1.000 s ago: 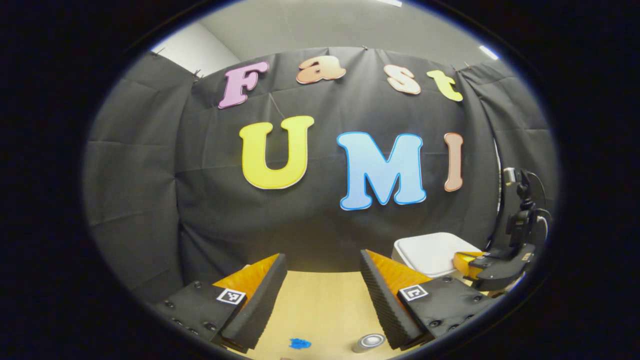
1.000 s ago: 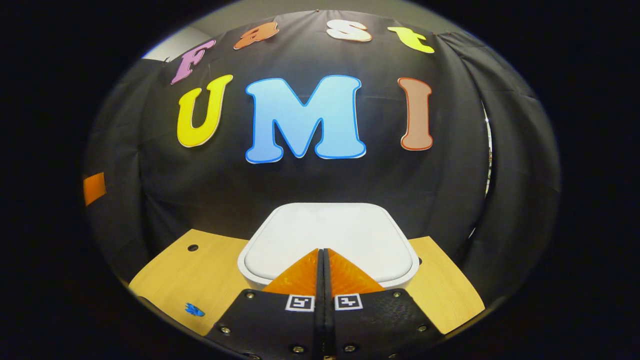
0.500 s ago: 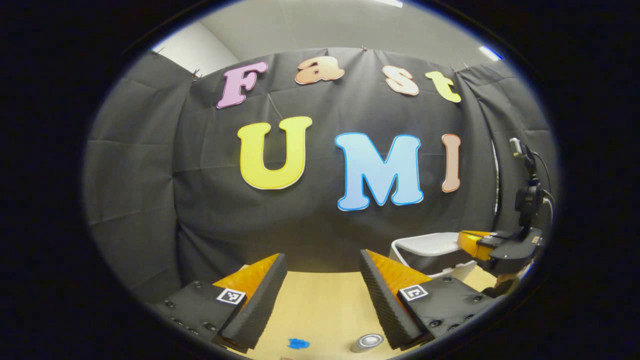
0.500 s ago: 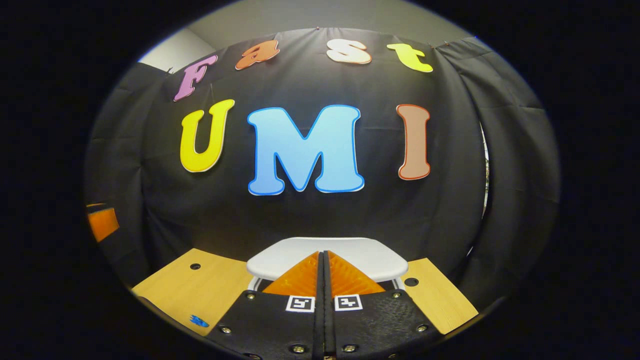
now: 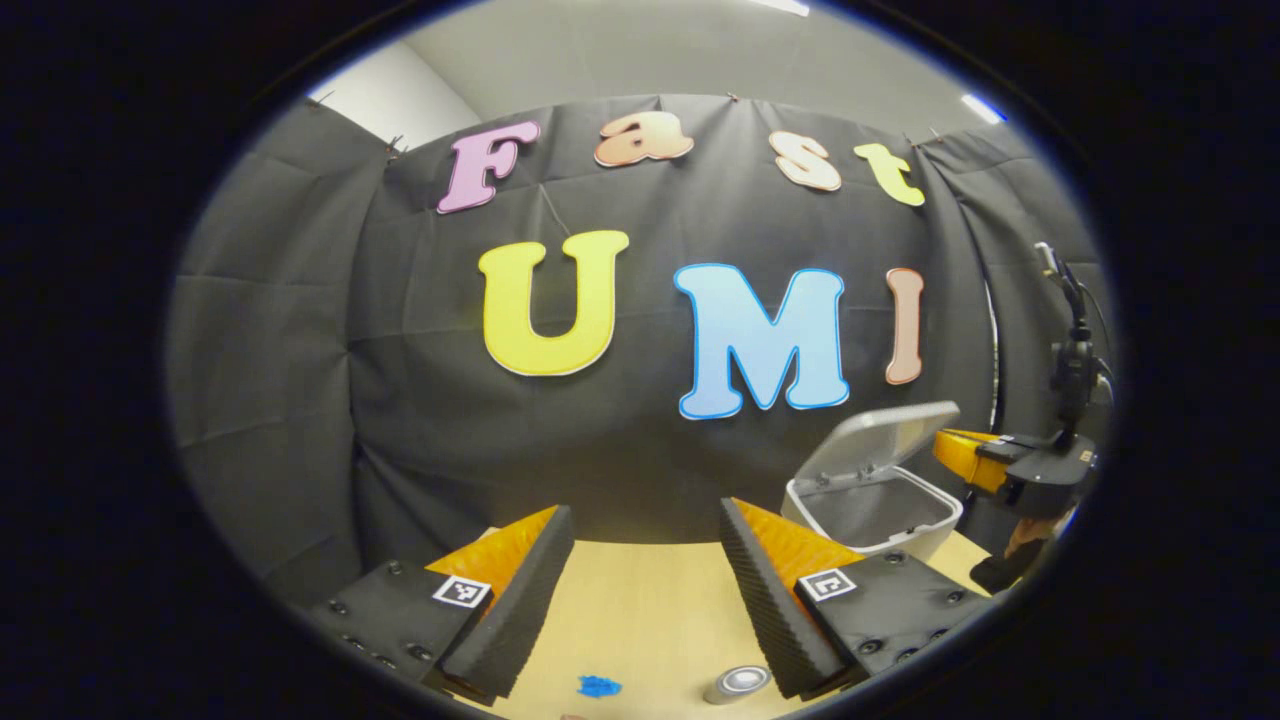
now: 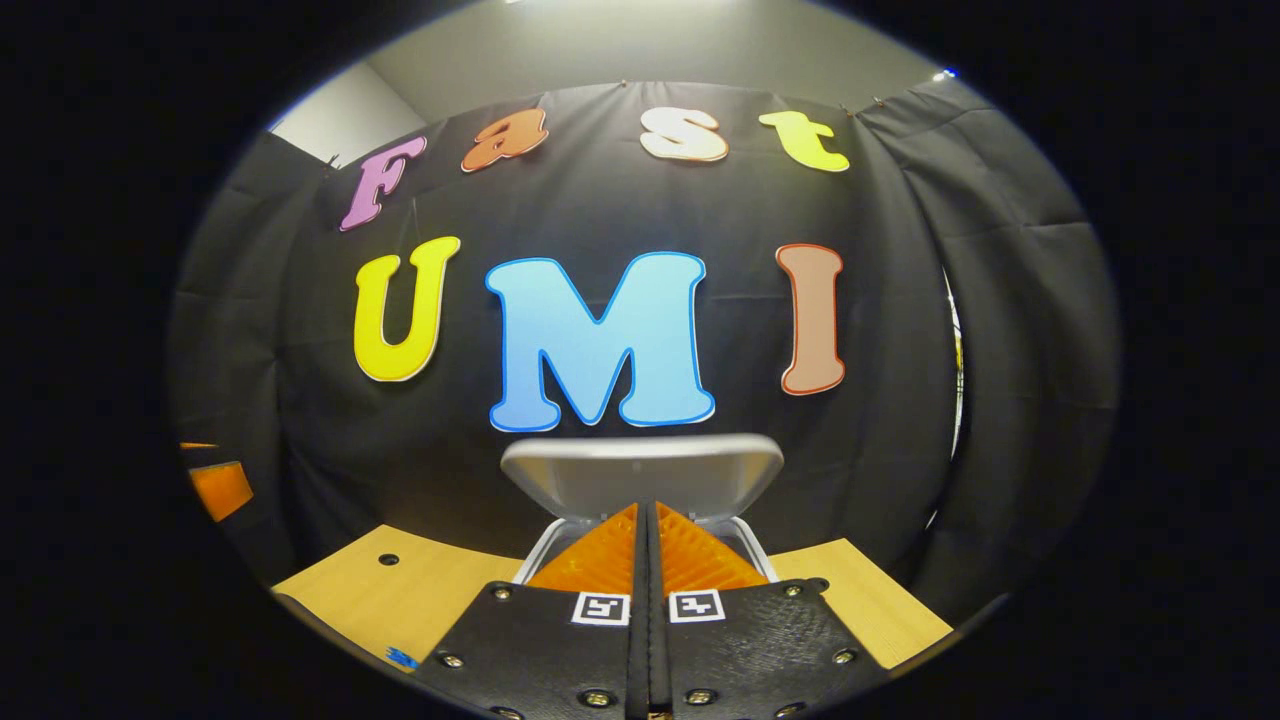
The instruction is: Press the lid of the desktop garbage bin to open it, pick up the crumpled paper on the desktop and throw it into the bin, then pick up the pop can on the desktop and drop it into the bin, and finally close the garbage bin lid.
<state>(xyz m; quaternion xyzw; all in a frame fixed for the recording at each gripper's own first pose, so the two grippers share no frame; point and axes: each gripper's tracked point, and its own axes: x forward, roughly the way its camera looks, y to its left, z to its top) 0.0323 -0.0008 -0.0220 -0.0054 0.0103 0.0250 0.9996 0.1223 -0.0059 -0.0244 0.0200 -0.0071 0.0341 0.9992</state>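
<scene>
While the left gripper (image 5: pixel 645 560) holds its jaws wide apart and empty over the table (image 5: pixel 640 610), the left gripper view shows the can (image 5: pixel 738 684) and paper (image 5: pixel 599 686) below and the bin (image 5: pixel 870 510) with its lid (image 5: pixel 880 440) up. In the right gripper view, the right gripper (image 6: pixel 646 545) has its jaws pressed together, holding nothing, just in front of the lid (image 6: pixel 642 475).

- My left gripper (image 5: pixel 645 590) view sits low over the desktop (image 5: pixel 640 610), faces the booth wall, and has the garbage bin (image 5: pixel 875 510) well off to its right.
- My right gripper (image 6: pixel 645 540) view looks straight at the bin (image 6: pixel 640 480) from close, just in front of it.
- Both views share the bin, desktop (image 6: pixel 400 590) and wall.
</scene>
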